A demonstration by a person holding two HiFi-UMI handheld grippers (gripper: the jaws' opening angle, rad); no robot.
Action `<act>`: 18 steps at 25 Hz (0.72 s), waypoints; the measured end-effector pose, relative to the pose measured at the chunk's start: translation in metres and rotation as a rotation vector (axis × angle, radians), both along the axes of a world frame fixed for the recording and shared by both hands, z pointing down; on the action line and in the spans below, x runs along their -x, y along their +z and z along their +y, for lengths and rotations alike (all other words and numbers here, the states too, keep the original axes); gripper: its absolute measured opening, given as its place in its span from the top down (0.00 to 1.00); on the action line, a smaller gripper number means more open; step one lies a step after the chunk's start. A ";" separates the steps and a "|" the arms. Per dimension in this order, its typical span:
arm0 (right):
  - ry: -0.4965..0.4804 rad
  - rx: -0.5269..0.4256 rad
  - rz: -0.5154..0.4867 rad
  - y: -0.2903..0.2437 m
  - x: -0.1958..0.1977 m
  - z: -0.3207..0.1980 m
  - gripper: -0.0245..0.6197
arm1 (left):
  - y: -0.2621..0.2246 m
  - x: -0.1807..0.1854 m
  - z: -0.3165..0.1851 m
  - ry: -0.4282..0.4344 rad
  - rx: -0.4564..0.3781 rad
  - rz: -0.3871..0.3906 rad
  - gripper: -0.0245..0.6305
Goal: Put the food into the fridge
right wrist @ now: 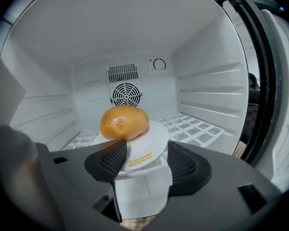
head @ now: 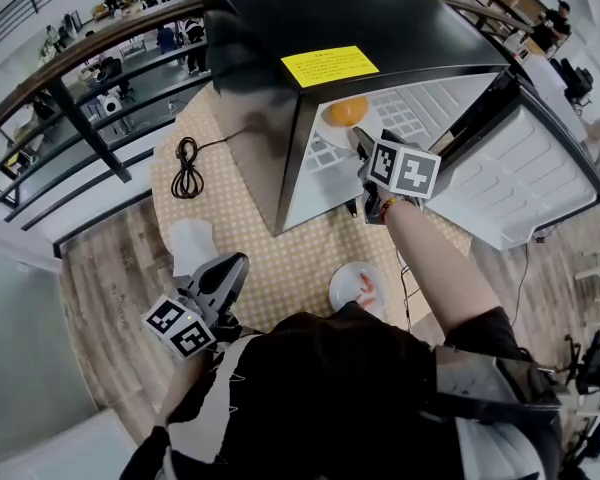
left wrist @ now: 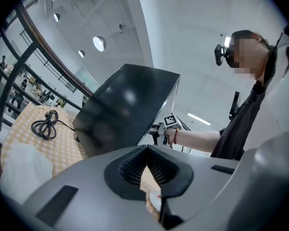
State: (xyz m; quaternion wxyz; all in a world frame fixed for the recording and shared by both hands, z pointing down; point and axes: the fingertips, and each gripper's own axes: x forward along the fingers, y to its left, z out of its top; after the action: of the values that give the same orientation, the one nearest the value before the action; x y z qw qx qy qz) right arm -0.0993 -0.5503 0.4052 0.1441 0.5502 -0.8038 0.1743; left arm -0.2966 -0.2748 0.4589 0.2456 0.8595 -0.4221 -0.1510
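A black mini fridge (head: pixel 380 8) stands on a counter (head: pixel 280 258) covered with a beige checked cloth, and its door (head: pixel 520 178) is swung wide open. Inside the fridge, on its white wire shelf (right wrist: pixel 192 129), sits a white plate (right wrist: pixel 151 143) carrying the golden-brown food (right wrist: pixel 124 122), in front of the fridge's round fan grille (right wrist: pixel 125 94).

The right hand-held gripper (head: pixel 358 146) reaches into the fridge mouth. Its jaws are spread apart with the plate's near rim between them, and they clamp nothing. The left hand-held gripper (head: pixel 232 268) hangs well in front of the fridge with its jaw tips together and nothing in them.

In front of the fridge lies a second plate (head: pixel 345 293). To the fridge's left are a coiled black cable (head: pixel 187 168) and a crumpled white cloth (head: pixel 190 243). Beyond the fridge, wooden flooring (head: pixel 110 298) meets a dark railing (head: pixel 80 118) above a lower hall.
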 end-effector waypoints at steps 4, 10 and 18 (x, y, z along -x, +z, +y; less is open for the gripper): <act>-0.006 -0.014 -0.005 -0.001 0.001 -0.001 0.56 | 0.000 0.001 0.001 0.002 -0.001 -0.002 0.94; -0.092 -0.058 -0.002 0.002 0.004 -0.001 0.56 | 0.001 0.005 0.005 -0.004 0.004 -0.011 0.94; -0.118 -0.059 -0.057 0.004 0.003 -0.004 0.56 | 0.003 0.013 0.008 -0.001 0.013 -0.017 0.94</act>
State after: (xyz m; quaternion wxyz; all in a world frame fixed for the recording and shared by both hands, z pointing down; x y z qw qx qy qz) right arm -0.1023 -0.5545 0.4097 0.1147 0.5005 -0.8435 0.1574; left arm -0.3096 -0.2667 0.4621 0.2477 0.8588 -0.4256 -0.1410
